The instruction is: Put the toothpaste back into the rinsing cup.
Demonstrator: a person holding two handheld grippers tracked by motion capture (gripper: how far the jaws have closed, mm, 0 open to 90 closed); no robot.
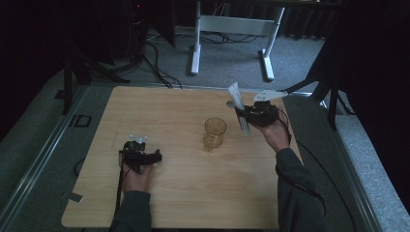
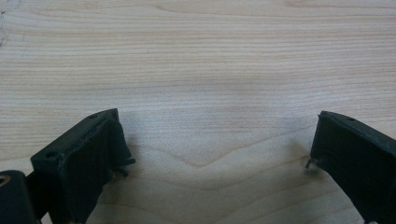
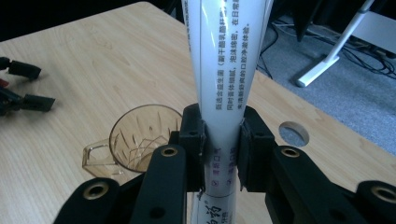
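White tube (image 3: pixel 223 93) is clamped between the jaws of the right gripper (image 3: pixel 222 140), above an amber mug (image 3: pixel 135 137). The left gripper (image 2: pixel 215 154) is held released over the table (image 2: pixel 201 56).

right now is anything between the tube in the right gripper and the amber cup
Nothing visible does. The right gripper holds the white tube beside the amber cup, with bare table between them.
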